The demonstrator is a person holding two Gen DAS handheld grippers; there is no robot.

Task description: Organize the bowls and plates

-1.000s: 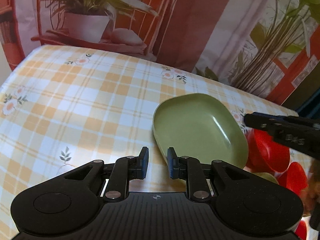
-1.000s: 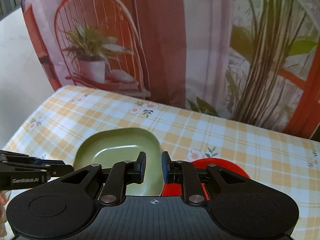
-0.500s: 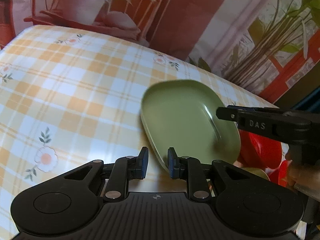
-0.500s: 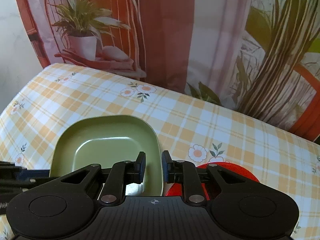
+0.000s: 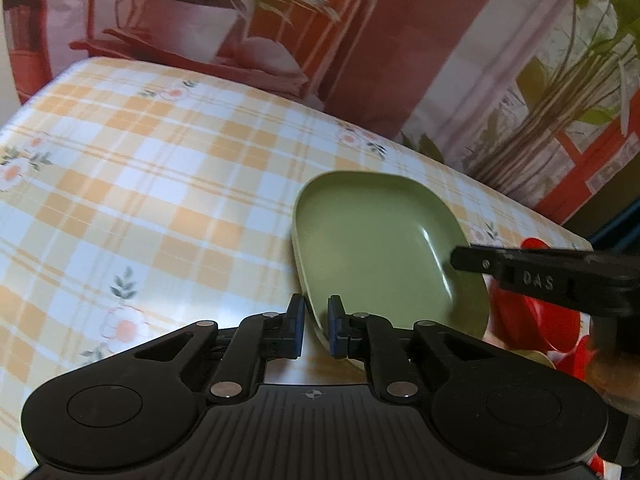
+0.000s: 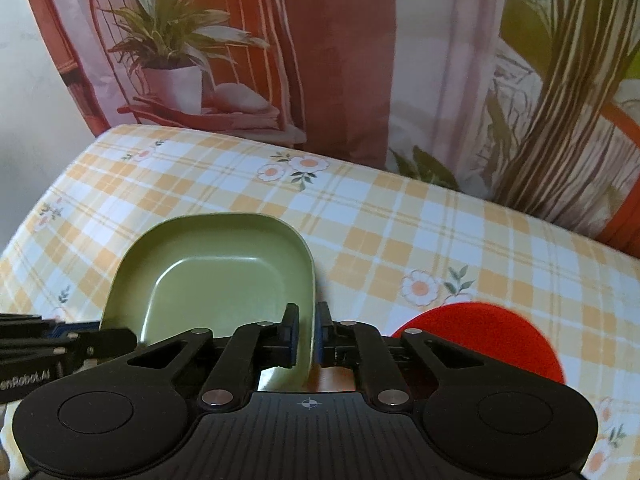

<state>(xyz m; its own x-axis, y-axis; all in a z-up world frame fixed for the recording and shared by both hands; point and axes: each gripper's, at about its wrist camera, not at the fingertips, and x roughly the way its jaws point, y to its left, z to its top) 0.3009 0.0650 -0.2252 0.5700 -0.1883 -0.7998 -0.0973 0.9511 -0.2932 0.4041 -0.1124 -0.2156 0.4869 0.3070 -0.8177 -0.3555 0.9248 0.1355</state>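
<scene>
- Ahead and leftward of the left hand-held gripper (image 5: pixel 316 326), checked desk (image 5: pixel 160 200) lies bare; its fingers pinch the green plate (image 5: pixel 376 248)'s near rim, plate tilted, red bowls (image 5: pixel 536 320) rightward.
- From the right hand-held gripper (image 6: pixel 307 336), open desk stretches ahead; it clamps the plate's right rim, a red plate (image 6: pixel 488 336) just right.

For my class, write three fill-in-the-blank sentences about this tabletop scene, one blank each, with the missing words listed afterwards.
1. Both grippers clamp the rim of the ____ plate.
2. The left gripper and the right gripper hold ____ sides of it.
3. Right of that plate lies a ____ round plate on the checked tablecloth.

Missing words: green; opposite; red
</scene>
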